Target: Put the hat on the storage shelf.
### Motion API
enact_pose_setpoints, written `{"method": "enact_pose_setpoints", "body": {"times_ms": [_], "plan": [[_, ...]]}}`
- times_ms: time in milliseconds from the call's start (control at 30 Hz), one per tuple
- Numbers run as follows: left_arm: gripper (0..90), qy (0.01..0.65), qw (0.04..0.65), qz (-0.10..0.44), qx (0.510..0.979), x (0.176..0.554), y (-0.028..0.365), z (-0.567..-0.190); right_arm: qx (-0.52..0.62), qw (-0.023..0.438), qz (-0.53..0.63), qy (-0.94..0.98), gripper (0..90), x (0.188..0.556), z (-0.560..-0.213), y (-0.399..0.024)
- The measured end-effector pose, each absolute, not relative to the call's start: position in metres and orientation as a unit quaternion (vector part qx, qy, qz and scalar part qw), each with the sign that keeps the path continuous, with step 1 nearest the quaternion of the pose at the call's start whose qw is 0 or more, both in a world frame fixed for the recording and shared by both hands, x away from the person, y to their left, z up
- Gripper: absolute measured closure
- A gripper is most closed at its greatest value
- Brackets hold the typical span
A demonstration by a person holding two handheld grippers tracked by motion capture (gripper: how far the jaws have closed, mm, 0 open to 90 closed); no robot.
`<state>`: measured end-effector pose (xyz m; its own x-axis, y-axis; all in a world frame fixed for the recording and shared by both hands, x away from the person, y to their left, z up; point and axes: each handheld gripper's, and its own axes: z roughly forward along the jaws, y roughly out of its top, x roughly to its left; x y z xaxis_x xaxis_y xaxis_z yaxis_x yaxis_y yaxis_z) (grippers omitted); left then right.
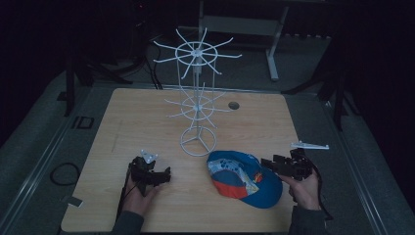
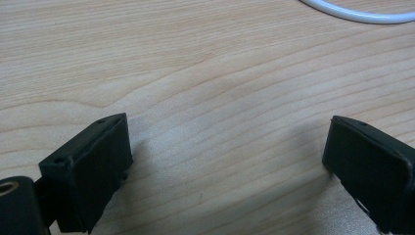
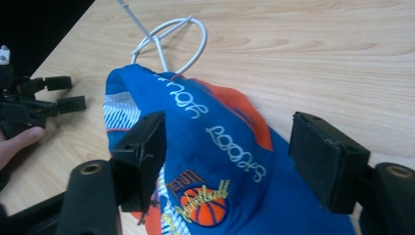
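Status: early stage; nothing hung yet. Blue cap (image 3: 215, 147) flat on table, directly ahead of right gripper (image 3: 230, 152), partly between its jaws. Jaws wide apart, neither pad touching fabric as far as visible. No grasp made. Cap just beside ring base of white wire rack (image 1: 197, 105), beyond right gripper, slightly to its left in the high view.

Left gripper (image 2: 227, 156): jaws wide, holding nothing, resting low over bare wood. Curve of rack base ahead and to the right of its jaws. Same gripper seen in high view (image 1: 150, 172), well apart from cap.

Remaining, by judgement: close on cap, lift, carry to a rack prong, hang, release. All prongs on both tiers bare.

Surface: light wood-grain table (image 1: 147, 117), matt, with round cable hole (image 1: 233, 105) behind rack. White bracket-like part (image 1: 310, 145) just beyond right gripper at table edge; purpose unclear.

Room: dark, dim lighting. Grey floor around table, metal frame legs at rear, loose cable (image 1: 63, 173) on floor outboard of left gripper.
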<state>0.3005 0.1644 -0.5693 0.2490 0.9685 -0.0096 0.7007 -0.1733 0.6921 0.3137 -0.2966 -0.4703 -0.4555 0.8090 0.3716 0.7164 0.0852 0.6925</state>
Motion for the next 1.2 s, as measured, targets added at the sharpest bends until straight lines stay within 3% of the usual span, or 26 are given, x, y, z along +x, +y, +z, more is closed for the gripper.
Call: {"method": "enact_pose_setpoints", "body": {"times_ms": [167,200,367,600,867,1000,1200], "plan": [[4.5,0.571,0.298,0.225,0.731,0.3,0.164,-0.569,0.514,0.055,0.429,0.741,27.5,0.312,-0.469,-0.297],[4.5,0.57,0.297,0.225,0.732,0.3,0.164,-0.569,0.507,0.078,0.427,0.744,31.5,0.311,-0.467,-0.295],[4.6,0.571,0.296,0.226,0.732,0.3,0.164,-0.569,0.5,0.092,0.422,0.75,33.0,0.311,-0.465,-0.291],[4.6,0.571,0.296,0.226,0.732,0.3,0.164,-0.569,0.482,0.133,0.384,0.776,45.5,0.312,-0.458,-0.279],[4.6,0.571,0.296,0.226,0.731,0.3,0.164,-0.569,0.421,0.162,0.385,0.805,53.3,0.308,-0.444,-0.267],[4.6,0.571,0.297,0.226,0.731,0.3,0.164,-0.569,0.4,0.164,0.37,0.823,57.0,0.308,-0.44,-0.259],[4.6,0.571,0.297,0.226,0.731,0.3,0.164,-0.569,0.38,0.13,0.38,0.834,62.8,0.307,-0.434,-0.25]]}}
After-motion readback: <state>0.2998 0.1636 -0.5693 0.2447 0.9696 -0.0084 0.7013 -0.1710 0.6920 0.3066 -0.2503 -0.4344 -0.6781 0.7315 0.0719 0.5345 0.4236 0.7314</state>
